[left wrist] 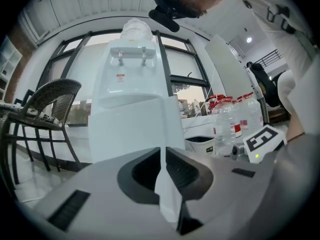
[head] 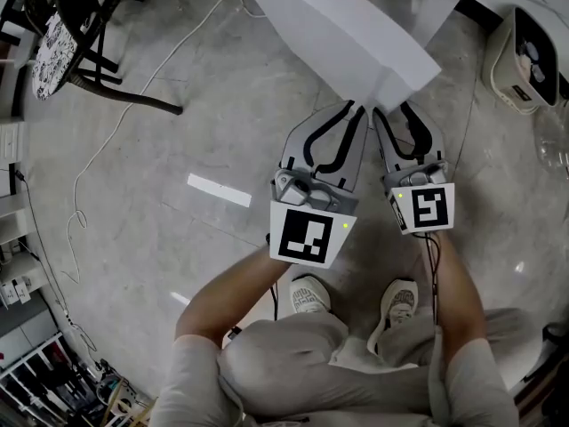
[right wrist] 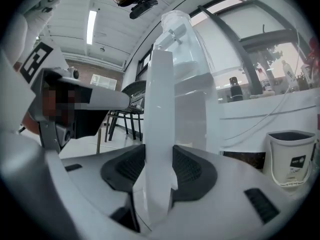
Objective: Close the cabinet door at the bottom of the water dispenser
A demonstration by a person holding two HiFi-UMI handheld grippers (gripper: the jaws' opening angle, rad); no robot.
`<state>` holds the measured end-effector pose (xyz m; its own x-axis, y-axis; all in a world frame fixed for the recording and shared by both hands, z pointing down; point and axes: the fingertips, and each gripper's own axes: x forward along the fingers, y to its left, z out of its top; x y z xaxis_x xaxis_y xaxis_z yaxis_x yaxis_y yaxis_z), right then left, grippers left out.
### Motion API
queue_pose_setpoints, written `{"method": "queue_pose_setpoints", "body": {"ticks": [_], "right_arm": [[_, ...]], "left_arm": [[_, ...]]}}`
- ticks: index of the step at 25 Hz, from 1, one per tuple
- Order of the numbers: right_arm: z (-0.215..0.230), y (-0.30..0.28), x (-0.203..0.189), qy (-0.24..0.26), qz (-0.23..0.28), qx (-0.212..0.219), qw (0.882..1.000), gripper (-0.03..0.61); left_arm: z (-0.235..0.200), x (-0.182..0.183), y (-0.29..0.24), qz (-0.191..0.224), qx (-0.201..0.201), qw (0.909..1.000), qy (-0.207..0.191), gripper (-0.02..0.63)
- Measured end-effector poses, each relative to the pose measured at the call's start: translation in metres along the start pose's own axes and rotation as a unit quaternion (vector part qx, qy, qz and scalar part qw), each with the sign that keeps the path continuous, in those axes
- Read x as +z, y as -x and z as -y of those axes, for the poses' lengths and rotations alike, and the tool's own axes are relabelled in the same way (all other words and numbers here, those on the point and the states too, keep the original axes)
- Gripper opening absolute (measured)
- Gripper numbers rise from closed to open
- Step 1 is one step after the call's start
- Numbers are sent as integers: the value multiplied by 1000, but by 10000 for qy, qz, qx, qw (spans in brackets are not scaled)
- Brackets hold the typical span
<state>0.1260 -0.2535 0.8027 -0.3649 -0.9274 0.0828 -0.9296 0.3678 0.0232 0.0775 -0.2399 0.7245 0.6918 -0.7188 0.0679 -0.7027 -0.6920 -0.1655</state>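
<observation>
- Two grippers were in use, the left gripper [head: 354, 107] and the right gripper [head: 396, 107]. Each carried one marker cube, and both pointed at the free edge of one white cabinet door [head: 356, 25].
- The cabinet door stood swung out from the single water dispenser [left wrist: 131, 79], edge-on to the person, with its edge between both pairs of jaws.
- Left gripper: its own view showed the jaws nearly together, clamped on a thin white lip of the door.
- Right gripper: its own view showed the jaws set wide, the door's full thickness filling the gap and both pads against its faces.
- Head view only: two shoes, one [head: 309, 294] and the other [head: 400, 302], one white cable [head: 116, 123] on the stone floor, and the door seen from above.
- Left gripper view only: the dispenser front with two taps, and a group of clear bottles [left wrist: 232, 119] whose number could not be counted.
- One wicker chair [left wrist: 50, 99] stood left of the dispenser.
- One white bin [right wrist: 291, 156] appeared at the right in the right gripper view.
</observation>
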Motion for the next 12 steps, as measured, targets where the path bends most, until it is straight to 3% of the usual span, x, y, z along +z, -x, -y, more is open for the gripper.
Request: {"method": "queue_pose_setpoints", "body": {"ticks": [5, 12], "right_arm": [[7, -1, 1, -1, -9, -40, 10000, 179], [17, -2, -1, 2, -25, -16, 10000, 181]], "left_arm": [[6, -27, -15, -246, -17, 9997, -74, 8], [14, -27, -43, -112, -257, 9992, -285, 8]]}}
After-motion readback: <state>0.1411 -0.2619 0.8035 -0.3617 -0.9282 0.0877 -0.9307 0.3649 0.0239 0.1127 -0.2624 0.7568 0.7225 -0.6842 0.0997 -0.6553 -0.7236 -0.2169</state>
